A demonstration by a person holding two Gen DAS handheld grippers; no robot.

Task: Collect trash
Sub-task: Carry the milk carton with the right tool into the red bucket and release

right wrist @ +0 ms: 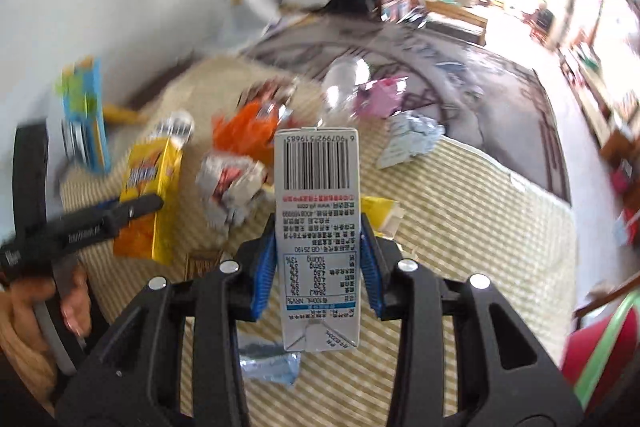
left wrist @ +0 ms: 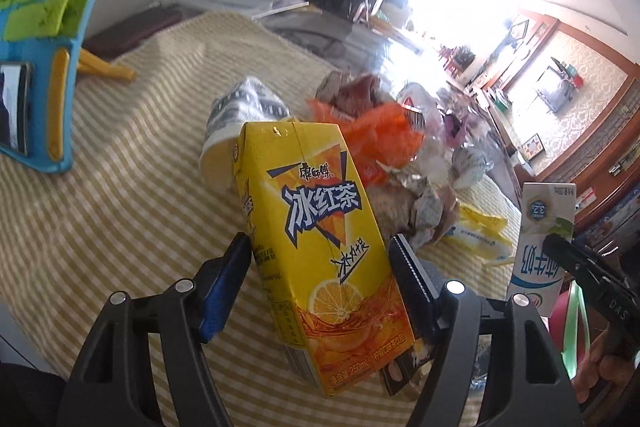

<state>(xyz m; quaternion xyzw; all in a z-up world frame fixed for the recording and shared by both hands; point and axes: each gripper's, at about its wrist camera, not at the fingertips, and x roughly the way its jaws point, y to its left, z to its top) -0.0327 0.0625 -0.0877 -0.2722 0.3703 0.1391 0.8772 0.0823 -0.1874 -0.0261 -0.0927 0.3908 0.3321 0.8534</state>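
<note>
My left gripper [left wrist: 320,259] is shut on a yellow iced-tea carton [left wrist: 316,239], held tilted above the striped mat [left wrist: 120,195]; this carton also shows in the right wrist view [right wrist: 150,199]. My right gripper [right wrist: 320,239] is shut on a white milk carton [right wrist: 318,227], barcode side up; it shows at the right in the left wrist view [left wrist: 540,247]. A pile of trash lies beyond: an orange plastic bag [left wrist: 372,139], crumpled wrappers [left wrist: 424,211], a paper cup [left wrist: 236,131], a clear bottle [right wrist: 340,87].
A blue and green toy board [left wrist: 44,39] stands at the left of the mat. A yellow wrapper [left wrist: 476,231] and a silver foil packet [right wrist: 268,363] lie on the mat. A red bin with green bag [right wrist: 600,351] is at the lower right. Bags are piled at the far wall.
</note>
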